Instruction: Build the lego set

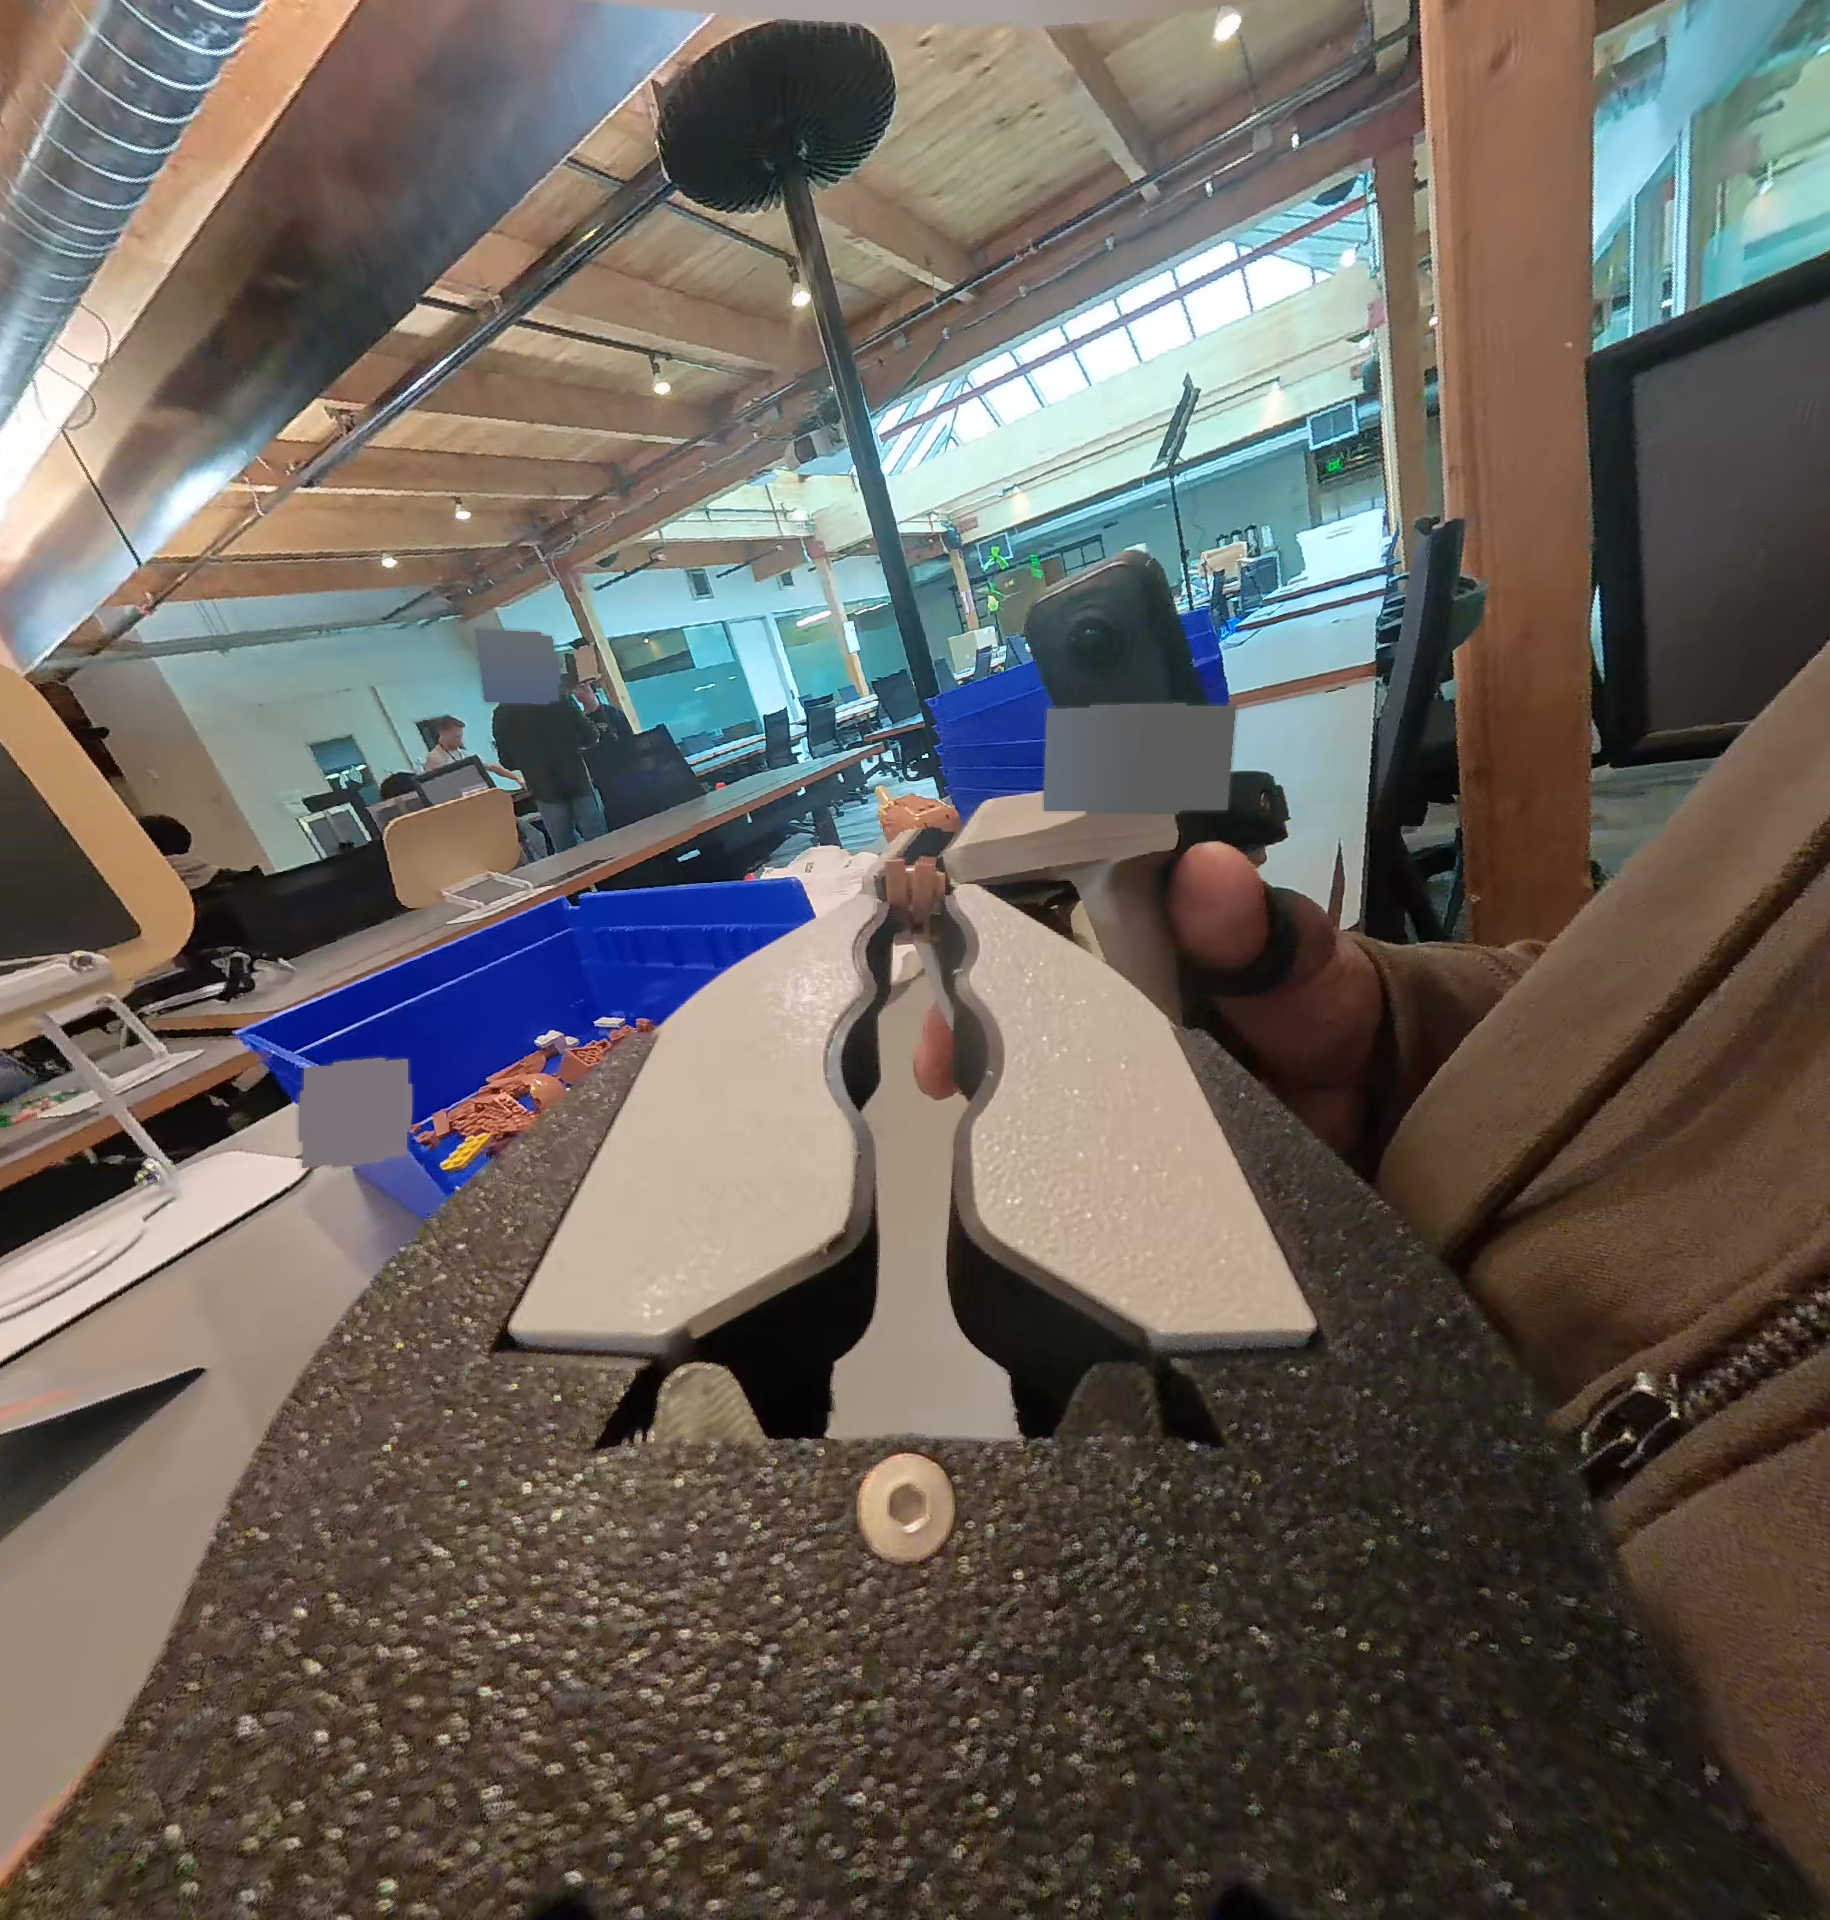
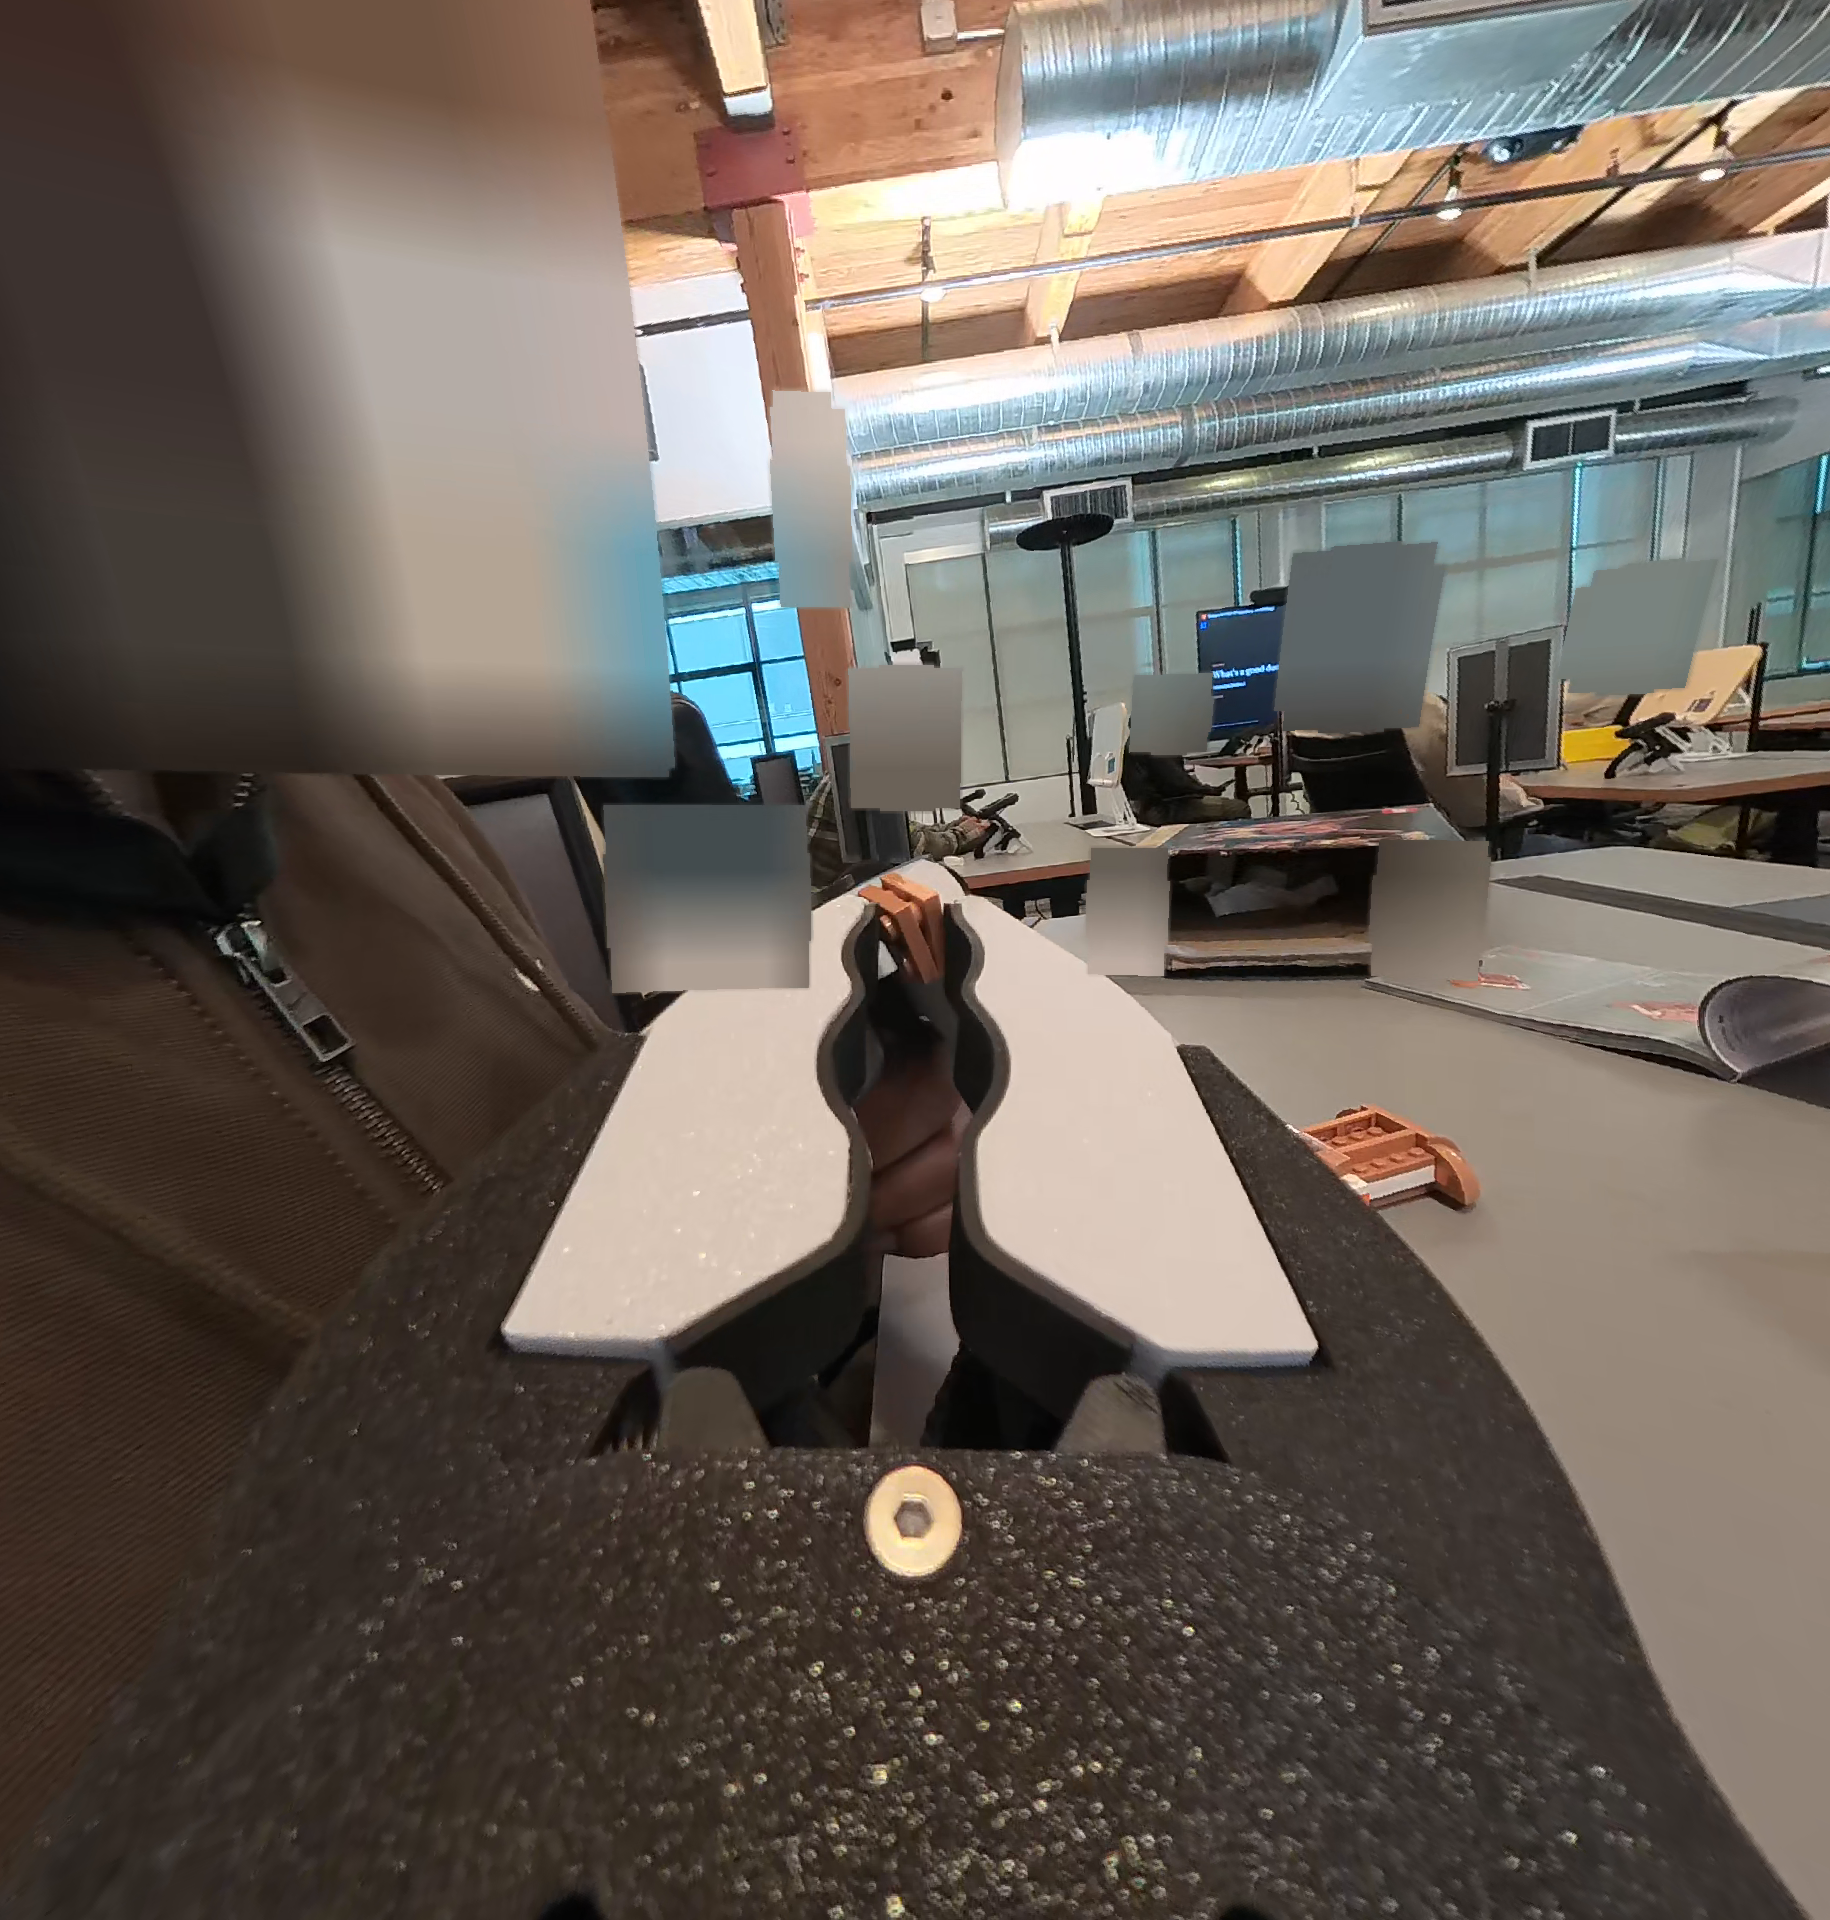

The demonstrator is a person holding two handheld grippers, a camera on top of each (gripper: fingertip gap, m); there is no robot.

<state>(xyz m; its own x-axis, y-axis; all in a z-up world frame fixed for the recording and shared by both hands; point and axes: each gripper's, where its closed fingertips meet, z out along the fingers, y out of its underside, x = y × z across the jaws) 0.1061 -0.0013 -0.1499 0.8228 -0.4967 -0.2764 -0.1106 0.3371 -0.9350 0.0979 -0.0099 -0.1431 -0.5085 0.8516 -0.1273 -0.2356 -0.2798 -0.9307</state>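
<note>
My left gripper [image 1: 916, 904] is shut on a small brown lego piece [image 1: 913, 883], held up in the air in front of a person's brown jacket. My right gripper [image 2: 906, 920] is shut on an orange-brown lego plate [image 2: 909, 928]. In the left wrist view the right gripper [image 1: 958, 847] and the hand holding it [image 1: 1264, 977] meet my left tips almost tip to tip, with another brown lego bit [image 1: 923, 818] just beyond. A brown lego subassembly [image 2: 1389, 1155] lies on the grey table [image 2: 1617, 1351], to the right of the right gripper.
A blue bin [image 1: 454, 1008] with several loose brown and yellow lego pieces [image 1: 516, 1107] stands on the table to the left. An open instruction booklet [image 2: 1669, 1003] and a cardboard box [image 2: 1269, 909] lie at the far right. A monitor stand [image 1: 111, 1164] is at the left. Only a small space, under 4 cm, lies between the two pairs of fingers. Left tips and right tips are each some 25 cm from the brown lego subassembly [image 2: 1389, 1155].
</note>
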